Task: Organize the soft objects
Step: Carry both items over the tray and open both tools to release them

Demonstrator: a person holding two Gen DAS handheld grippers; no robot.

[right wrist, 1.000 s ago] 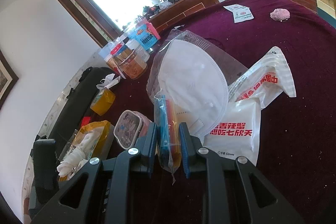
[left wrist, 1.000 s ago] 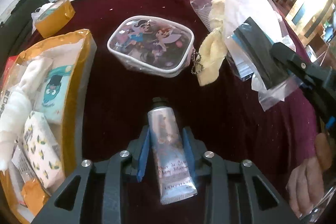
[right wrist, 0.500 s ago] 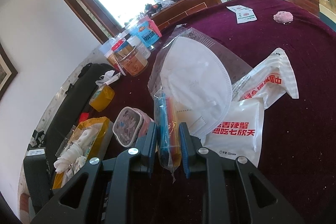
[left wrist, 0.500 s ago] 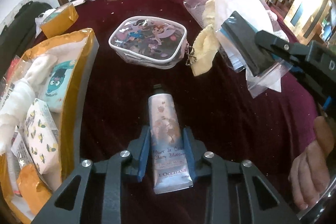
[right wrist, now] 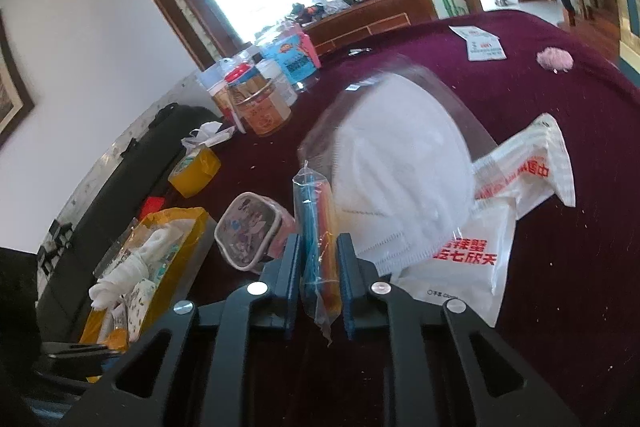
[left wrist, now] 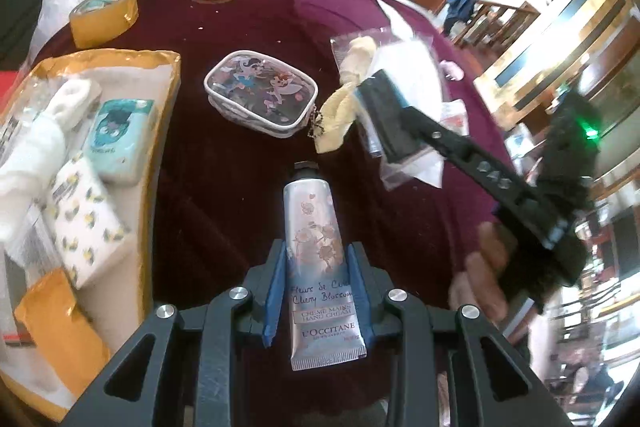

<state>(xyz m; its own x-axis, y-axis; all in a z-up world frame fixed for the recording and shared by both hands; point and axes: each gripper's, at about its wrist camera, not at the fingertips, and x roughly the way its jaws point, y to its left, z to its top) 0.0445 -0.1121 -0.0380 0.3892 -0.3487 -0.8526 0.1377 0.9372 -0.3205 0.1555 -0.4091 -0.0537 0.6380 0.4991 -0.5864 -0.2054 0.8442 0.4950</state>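
Left gripper [left wrist: 316, 291] clamped on tube [left wrist: 318, 263], now lifted off cloth [left wrist: 240, 179]; tray [left wrist: 160, 131] to its left, probably next. Right gripper [right wrist: 318, 279] just closed tighter on clear packet [right wrist: 318, 247]; mask [right wrist: 400, 187] blurred, apparently rising too.

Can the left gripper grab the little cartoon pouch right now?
Probably not yet. The left gripper is already shut on the hand cream tube, so its jaws are full. The cartoon pouch lies uncovered ahead on the tablecloth; the tube must go first.
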